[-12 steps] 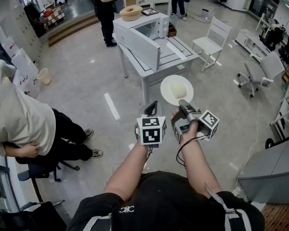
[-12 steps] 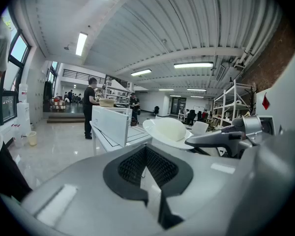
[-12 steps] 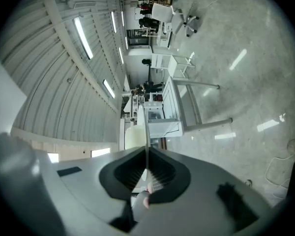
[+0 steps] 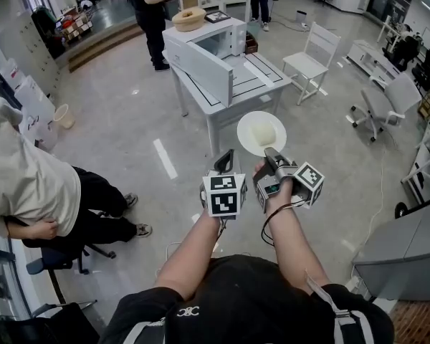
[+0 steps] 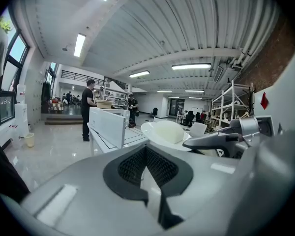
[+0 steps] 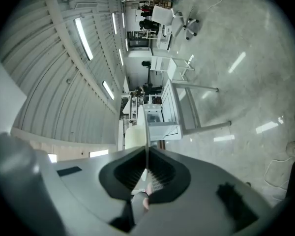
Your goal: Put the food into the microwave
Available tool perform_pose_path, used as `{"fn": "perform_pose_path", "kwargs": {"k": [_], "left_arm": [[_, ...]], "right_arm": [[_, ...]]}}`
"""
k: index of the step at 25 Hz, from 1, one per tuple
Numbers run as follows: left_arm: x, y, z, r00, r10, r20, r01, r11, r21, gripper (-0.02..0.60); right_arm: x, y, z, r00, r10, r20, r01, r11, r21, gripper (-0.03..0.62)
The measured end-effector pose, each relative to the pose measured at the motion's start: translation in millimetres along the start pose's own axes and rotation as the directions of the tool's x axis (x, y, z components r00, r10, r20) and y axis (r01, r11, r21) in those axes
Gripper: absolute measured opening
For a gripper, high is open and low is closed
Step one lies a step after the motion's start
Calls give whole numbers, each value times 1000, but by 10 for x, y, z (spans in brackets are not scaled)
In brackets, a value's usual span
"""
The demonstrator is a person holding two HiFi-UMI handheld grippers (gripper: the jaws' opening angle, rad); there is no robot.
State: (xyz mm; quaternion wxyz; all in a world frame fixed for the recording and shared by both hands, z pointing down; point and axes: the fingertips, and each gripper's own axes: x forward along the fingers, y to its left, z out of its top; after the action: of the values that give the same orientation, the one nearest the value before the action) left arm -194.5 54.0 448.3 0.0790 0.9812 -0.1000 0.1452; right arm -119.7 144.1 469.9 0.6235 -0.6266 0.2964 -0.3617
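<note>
The right gripper point(image 4: 271, 154) is clenched on the near rim of a white plate point(image 4: 244, 136), its 2 jaws almost together with only the thin plate edge between them. On the plate sits the food point(image 4: 264, 132), a pale rounded lump, perhaps a bun or dough. It is carried in the air just below the centre of the head view. Beside it, the left gripper point(image 4: 227, 159) is closed with its pad tips meeting and nothing between them. Further out, in the upper centre of the head view, the white microwave point(image 4: 218, 38) stands on a white table point(image 4: 261, 74). Its door point(image 4: 199, 63) is swung wide open, and it is well apart from the plate, with bare floor between. I judge this to be the carrying step: the food is picked up but not delivered. The next move calls for walking up to the table, keeping the plate level so the lump does not slide, and lining it up with the open cavity. The left gripper view alone shows the plate from the side, with the food rising above its rim. The right gripper view, rolled sideways, shows the plate as 1 thin line and looks into the microwave. Only the head view shows a seated person point(image 4: 29, 178) at the left edge.
</note>
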Motion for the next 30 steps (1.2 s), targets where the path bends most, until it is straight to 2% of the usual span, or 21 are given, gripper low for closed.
{"fn": "perform_pose_path", "kwargs": {"k": [8, 21, 30], "left_arm": [[-1, 21, 81, 996, 30, 89, -35, 998, 53, 6], [-3, -77, 86, 994, 40, 102, -45, 998, 45, 6], [149, -273, 70, 994, 41, 101, -47, 998, 52, 6]], "right_arm": [[12, 2, 59, 1000, 8, -4, -8, 1000, -5, 18], [-35, -4, 114, 1000, 21, -18, -21, 1000, 14, 18], [-64, -40, 323, 999, 22, -27, -21, 1000, 14, 18]]}}
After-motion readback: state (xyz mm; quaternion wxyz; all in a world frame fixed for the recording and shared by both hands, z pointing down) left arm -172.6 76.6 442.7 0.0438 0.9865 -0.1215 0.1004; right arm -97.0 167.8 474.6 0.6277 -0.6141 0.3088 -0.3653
